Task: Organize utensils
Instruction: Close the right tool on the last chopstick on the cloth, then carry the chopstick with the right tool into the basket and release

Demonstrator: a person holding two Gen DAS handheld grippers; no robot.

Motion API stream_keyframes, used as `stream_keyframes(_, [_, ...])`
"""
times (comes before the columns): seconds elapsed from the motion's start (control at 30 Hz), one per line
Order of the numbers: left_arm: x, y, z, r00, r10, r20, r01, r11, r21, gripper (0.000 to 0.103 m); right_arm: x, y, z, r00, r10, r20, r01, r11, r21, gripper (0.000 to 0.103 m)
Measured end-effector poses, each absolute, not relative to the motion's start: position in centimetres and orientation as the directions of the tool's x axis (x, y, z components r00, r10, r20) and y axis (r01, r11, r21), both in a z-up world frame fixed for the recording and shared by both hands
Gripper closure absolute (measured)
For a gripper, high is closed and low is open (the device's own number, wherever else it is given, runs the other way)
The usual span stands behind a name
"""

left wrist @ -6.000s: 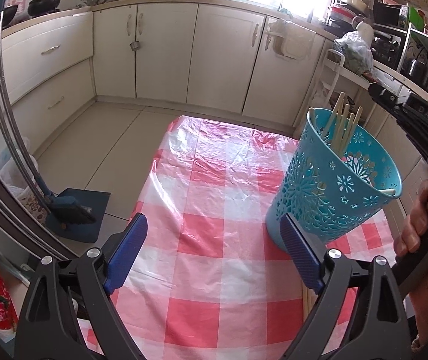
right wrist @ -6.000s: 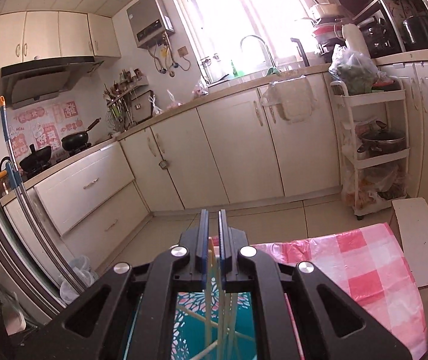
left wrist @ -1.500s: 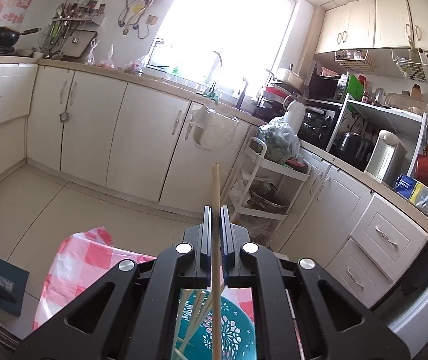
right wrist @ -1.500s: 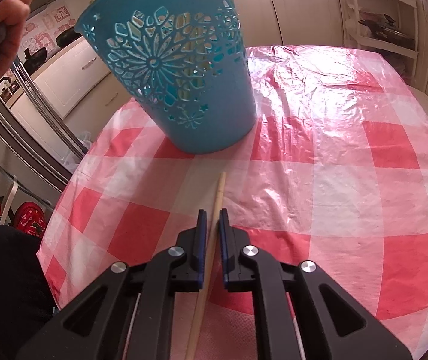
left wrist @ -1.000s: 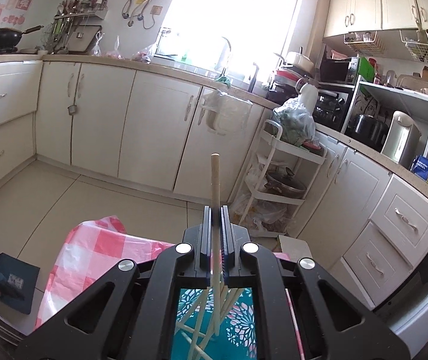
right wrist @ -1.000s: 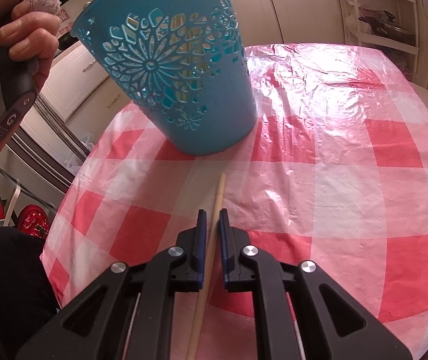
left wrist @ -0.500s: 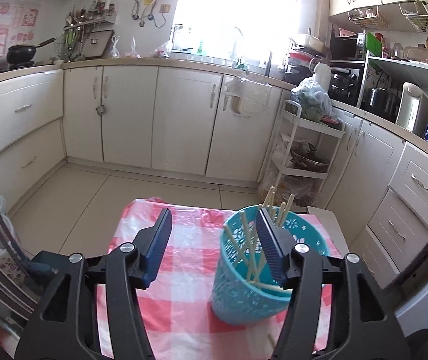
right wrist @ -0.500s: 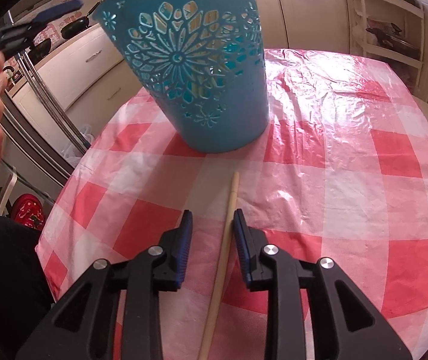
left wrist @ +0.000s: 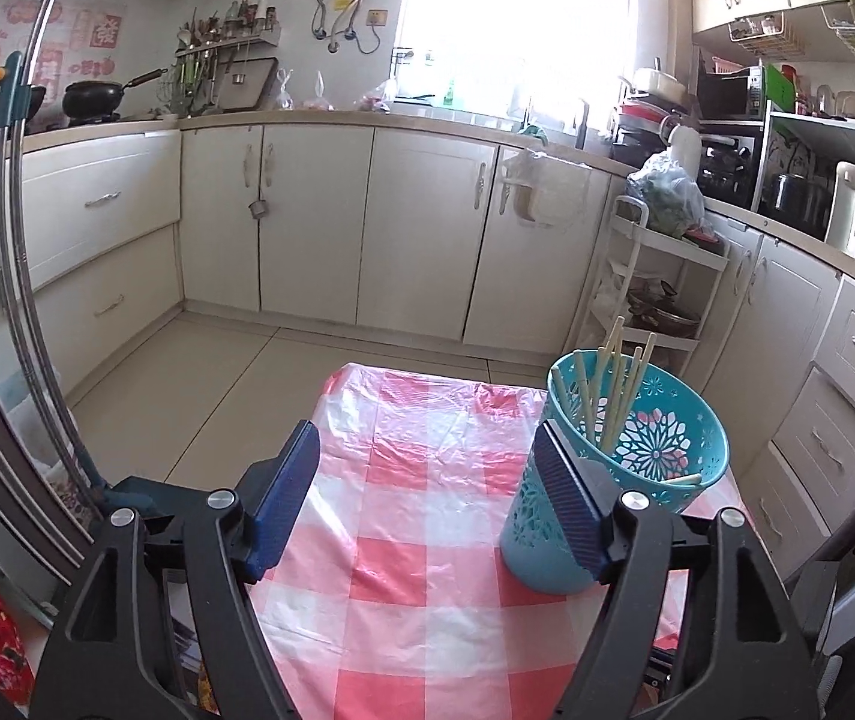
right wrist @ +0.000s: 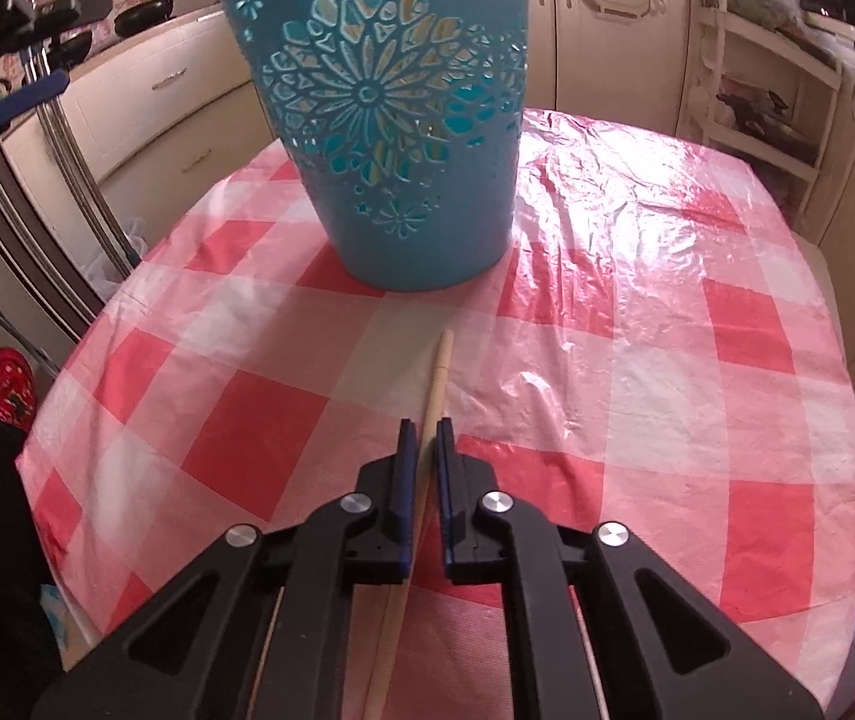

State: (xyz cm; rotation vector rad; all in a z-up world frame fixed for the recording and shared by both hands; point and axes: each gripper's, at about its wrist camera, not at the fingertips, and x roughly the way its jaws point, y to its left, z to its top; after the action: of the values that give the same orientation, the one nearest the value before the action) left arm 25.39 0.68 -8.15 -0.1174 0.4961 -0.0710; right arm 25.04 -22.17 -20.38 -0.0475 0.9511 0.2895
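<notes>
Right tongs [right wrist: 422,429] clamp chopstick [right wrist: 438,378]; blue basket [right wrist: 391,138] beyond.

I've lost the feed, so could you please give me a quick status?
Left tongs opening, empty. Right tongs shut on chopstick on the table. Teal basket just ahead, path clear.

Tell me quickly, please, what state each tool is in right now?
Left tool: jaws opening, wide apart, nothing between them.
Right tool: shut on the pale wooden chopstick lying on the checked tablecloth.

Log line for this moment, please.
left tongs: opening, empty | right tongs: shut on chopstick on table | basket: upright, holding chopsticks
</notes>
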Motion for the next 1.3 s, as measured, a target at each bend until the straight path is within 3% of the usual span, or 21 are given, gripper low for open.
stream_keyframes(0.33, [25.6, -0.9, -8.0, 0.876, -0.100, -0.472, 0.067, 0.994, -0.086, 0.029, 24.6, -22.1, -20.3, 0.532, 0.215, -0.819, -0.287, 0.956, 0.065, 0.097])
stream_keyframes(0.5, [26.1, -1.3, -8.6, 0.866, -0.095, -0.490, 0.066, 0.995, -0.076, 0.029, 24.6, -24.2, -19.2, 0.517, 0.335, -0.788, -0.248, 0.939, 0.236, 0.097])
stream_keyframes(0.73, [26.7, -1.7, -9.3, 0.850, -0.091, -0.519, 0.064, 0.996, -0.070, 0.029, 23.1, -26.6, -13.3, 0.605, 0.556, -0.569, -0.318, 0.824, 0.468, 0.097])
stream_keyframes(0.9, [26.9, -1.6, -9.7, 0.840, -0.093, -0.534, 0.061, 0.995, -0.079, 0.029, 23.6, -26.8, -7.8, 0.646, 0.642, -0.413, -0.399, 0.745, 0.534, 0.097])
stream_keyframes(1.07, [27.2, -1.3, -9.8, 0.835, -0.095, -0.542, 0.052, 0.994, -0.094, 0.029, 25.9, -26.3, -1.8, 0.681, 0.668, -0.302, -0.474, 0.716, 0.513, 0.097])
stream_keyframes(1.3, [27.5, -0.7, -9.8, 0.831, -0.097, -0.548, 0.036, 0.992, -0.120, 0.029, 29.9, -25.3, 4.2, 0.745, 0.620, -0.246, -0.497, 0.762, 0.415, 0.097])
